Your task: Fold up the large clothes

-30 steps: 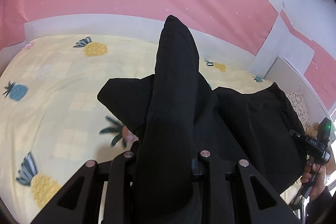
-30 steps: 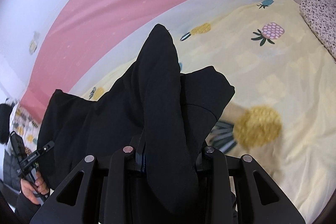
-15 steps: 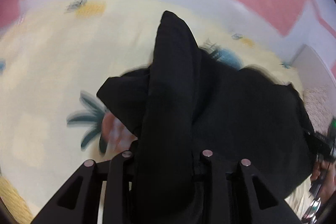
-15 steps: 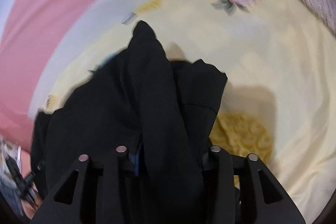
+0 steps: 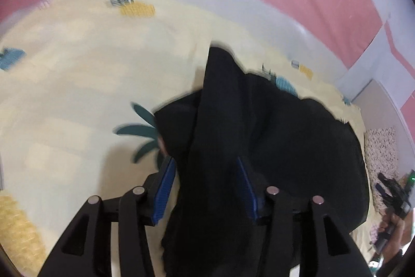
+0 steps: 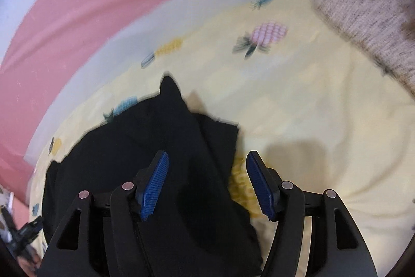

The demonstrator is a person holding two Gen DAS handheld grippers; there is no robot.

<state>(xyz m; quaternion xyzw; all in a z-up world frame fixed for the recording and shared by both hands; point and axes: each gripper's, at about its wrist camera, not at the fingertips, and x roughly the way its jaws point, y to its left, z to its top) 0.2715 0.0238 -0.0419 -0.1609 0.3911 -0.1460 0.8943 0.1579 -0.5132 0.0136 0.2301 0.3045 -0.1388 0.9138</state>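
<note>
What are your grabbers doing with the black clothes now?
Left gripper open, right gripper open. Black garment lies between the jaws on pineapple bedsheet. Nothing blocking.

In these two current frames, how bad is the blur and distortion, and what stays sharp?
Left wrist view: the black garment has smeared edges and the pineapple-print bedsheet is blurred, while the left gripper is crisp. Right wrist view: the pillow is streaked, the right gripper sharp. Both views bend the pink wall band through fisheye.

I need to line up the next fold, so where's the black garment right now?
The black garment lies on the pineapple bedsheet, low and left in the right wrist view, bunched between both open grippers' fingers.
</note>
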